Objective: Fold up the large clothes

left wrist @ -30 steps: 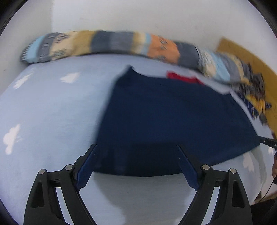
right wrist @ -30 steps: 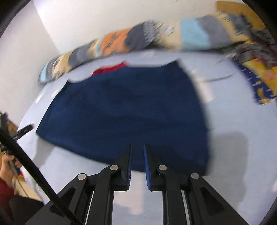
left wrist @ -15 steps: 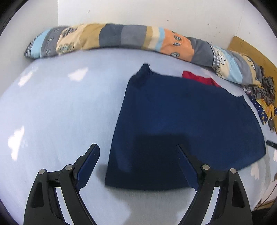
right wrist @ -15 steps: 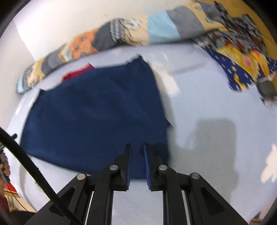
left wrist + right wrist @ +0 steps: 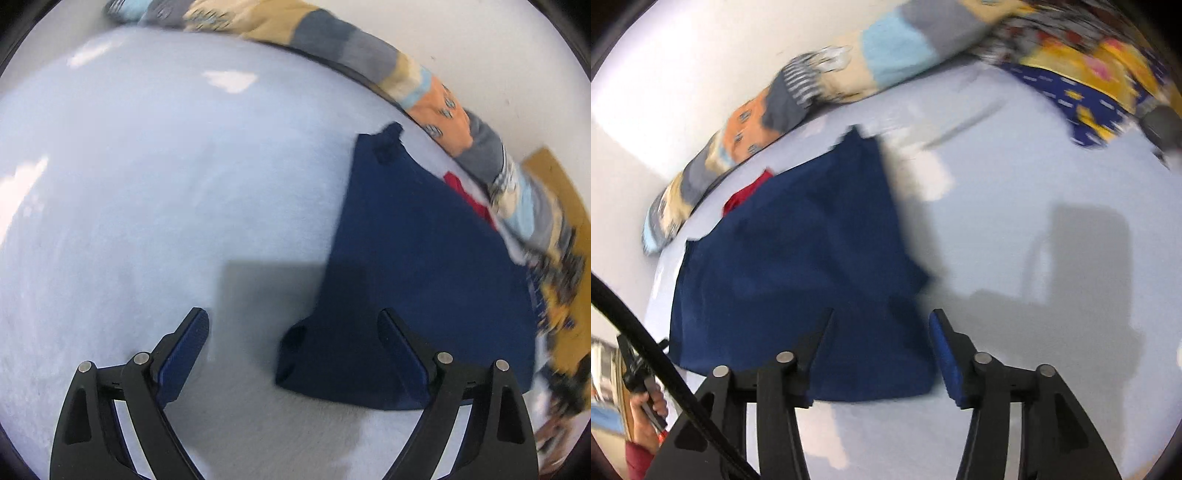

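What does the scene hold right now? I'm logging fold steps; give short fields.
garment: dark navy blue cloth garment, flat on the bed, held by neither gripper
surface: pale blue bedsheet with white clouds
left gripper: open, above the garment's near corner
right gripper: open, over the near edge
behind: striped patchwork bolster pillow along the wall

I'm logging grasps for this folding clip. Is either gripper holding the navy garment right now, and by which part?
Nothing is held. The left gripper and right gripper are both open above the navy garment, which lies on the bed.
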A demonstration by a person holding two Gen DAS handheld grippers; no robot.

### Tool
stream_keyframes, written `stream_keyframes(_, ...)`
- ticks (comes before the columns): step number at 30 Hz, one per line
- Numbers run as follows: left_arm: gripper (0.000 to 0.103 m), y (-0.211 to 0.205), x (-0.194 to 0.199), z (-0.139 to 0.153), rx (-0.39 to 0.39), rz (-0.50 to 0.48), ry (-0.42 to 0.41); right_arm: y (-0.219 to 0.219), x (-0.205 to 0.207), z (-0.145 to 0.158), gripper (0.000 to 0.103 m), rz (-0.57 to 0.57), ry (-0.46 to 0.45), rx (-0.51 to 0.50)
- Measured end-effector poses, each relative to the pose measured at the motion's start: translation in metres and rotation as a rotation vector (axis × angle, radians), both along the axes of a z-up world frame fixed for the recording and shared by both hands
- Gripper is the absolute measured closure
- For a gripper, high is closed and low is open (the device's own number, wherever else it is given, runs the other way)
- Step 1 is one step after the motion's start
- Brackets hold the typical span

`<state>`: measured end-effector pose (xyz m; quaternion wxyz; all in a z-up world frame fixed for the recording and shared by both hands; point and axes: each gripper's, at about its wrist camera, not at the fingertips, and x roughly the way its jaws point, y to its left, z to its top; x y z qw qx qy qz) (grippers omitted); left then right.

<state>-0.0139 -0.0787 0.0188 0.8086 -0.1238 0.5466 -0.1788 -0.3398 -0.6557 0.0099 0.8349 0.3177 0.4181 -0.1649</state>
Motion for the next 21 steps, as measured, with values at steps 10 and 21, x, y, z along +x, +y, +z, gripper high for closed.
stream_keyframes(10, 0.011, 0.003, -0.019, -0.010, -0.176, 0.014, 0.110, -0.021, -0.027, -0.057, 0.046, -0.070, -0.027, 0.358)
stream_keyframes(21, 0.023, 0.010, -0.016, -0.034, -0.493, 0.086, 0.239, -0.006, 0.009, -0.067, 0.043, -0.130, -0.095, 0.445)
